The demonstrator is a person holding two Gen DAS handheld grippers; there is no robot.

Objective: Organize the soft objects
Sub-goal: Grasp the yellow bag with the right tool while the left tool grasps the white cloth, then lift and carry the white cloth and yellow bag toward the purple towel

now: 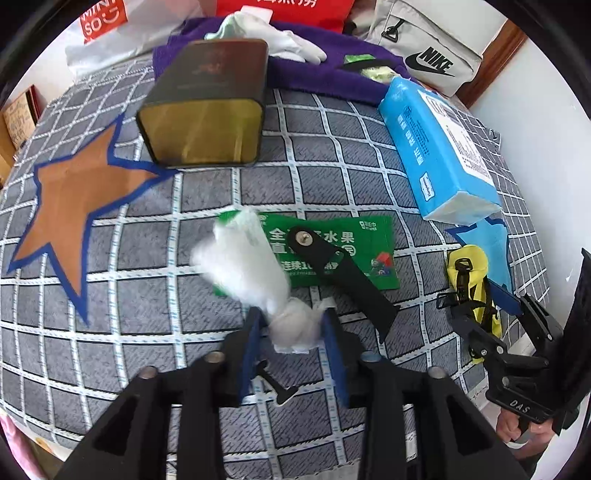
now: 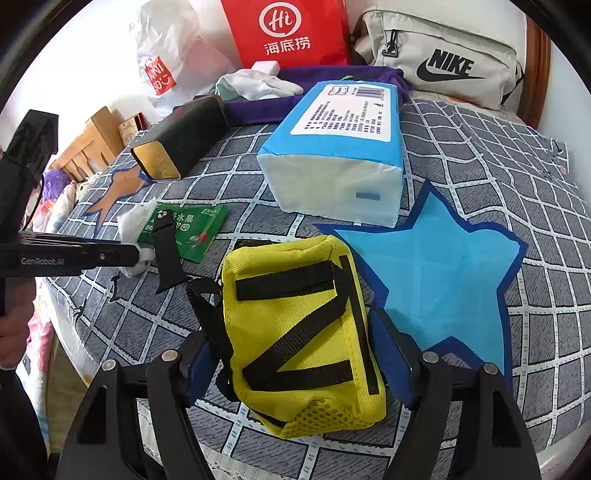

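Note:
A white crumpled tissue wad (image 1: 291, 325) sits between the blue pads of my left gripper (image 1: 293, 326), which points down at the checked bedcover (image 1: 129, 332). The jaws stand slightly apart around the wad, and its upper part is blurred over a green sachet (image 1: 340, 251). A yellow pouch (image 2: 295, 295) with black straps lies on the cover between the fingers of my right gripper (image 2: 295, 363). Those jaws are open and straddle the pouch, with a gap on the left side. The left wrist view also shows the right gripper (image 1: 487, 306) over the pouch (image 1: 465, 266).
A black watch strap (image 1: 332, 266) lies across the sachet. Farther back are a dark tin (image 1: 207, 110) on its side, a blue tissue pack (image 2: 332, 147), a purple towel (image 1: 321, 77) with a white glove (image 1: 284, 40), a Nike bag (image 2: 443, 62) and a red bag (image 2: 291, 33). An orange star (image 1: 74, 199) and a blue star (image 2: 443, 277) mark the cover.

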